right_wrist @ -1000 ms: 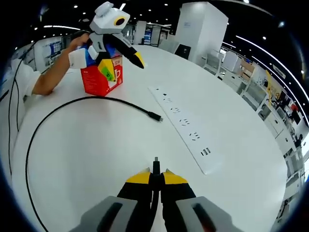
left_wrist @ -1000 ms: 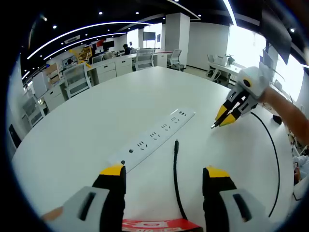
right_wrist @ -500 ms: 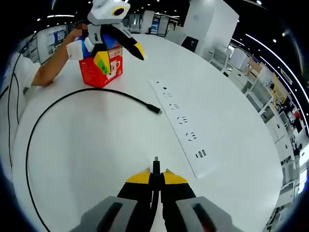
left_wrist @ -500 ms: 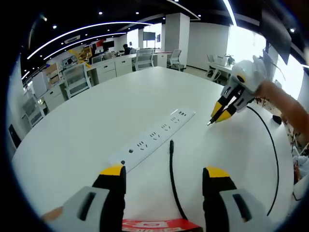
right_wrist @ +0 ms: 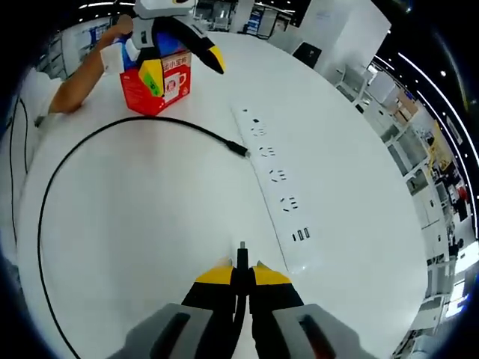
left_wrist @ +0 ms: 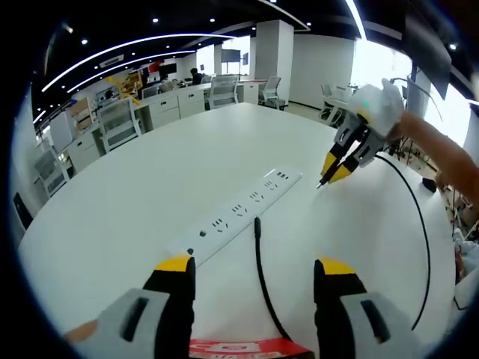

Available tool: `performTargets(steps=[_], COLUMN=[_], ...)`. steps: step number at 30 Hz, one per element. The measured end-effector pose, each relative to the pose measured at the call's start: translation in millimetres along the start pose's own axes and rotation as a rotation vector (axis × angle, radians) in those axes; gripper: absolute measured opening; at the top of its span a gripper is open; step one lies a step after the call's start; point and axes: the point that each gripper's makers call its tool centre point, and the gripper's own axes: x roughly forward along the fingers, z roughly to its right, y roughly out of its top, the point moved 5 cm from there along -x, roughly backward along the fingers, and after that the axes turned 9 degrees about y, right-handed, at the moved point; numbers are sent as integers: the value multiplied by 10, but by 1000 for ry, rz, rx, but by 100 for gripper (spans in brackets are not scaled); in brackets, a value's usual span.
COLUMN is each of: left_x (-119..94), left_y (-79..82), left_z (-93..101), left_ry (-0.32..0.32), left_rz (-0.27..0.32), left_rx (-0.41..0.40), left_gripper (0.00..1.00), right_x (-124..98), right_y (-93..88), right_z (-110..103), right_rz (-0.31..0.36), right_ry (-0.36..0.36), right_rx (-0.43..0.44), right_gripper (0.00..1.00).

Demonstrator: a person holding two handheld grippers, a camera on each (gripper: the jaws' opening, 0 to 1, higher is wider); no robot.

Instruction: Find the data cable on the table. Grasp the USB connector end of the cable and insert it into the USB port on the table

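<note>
The big white round surface (right_wrist: 135, 224) carries everything here, and lying long across it is the white power strip (right_wrist: 275, 188), its long axis running from about 11 o'clock down to 5 o'clock in the right gripper view, with the USB port pair (right_wrist: 301, 235) at its near end, up at about 1 o'clock from the right tongs (right_wrist: 241, 275). Those tongs are clenched on the USB connector (right_wrist: 241, 256), which pokes straight out past the yellow tips toward 12 o'clock, its long axis in line with the jaws. From there the black data cable (right_wrist: 82, 149) loops wide round the 9 o'clock side and ends at its free plug just beside the strip's far half. So the right hand is clearly the nearer one: by my reckoning the connector must swing to the right and turn toward the strip's near end to line up. In the left gripper view the left tongs (left_wrist: 254, 271) hang released, jaws wide apart over the cable, near a red box (right_wrist: 156, 81), with the strip's USB end far off at 1 o'clock.
</note>
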Motion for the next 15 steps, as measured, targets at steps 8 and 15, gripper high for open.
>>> performTargets(steps=[8,15], left_x=[2,6], left_y=[2,12], left_z=[2,-5], left_ry=[0,0], left_rz=[-1,0], left_rx=[0,-1], left_gripper=[64,64], right_x=[-30,-18], right_y=[11,43], right_z=[165,290], right_rz=[-61,-120], right_ry=[-4,-3], right_rx=[-21,-46], right_gripper=[9,9])
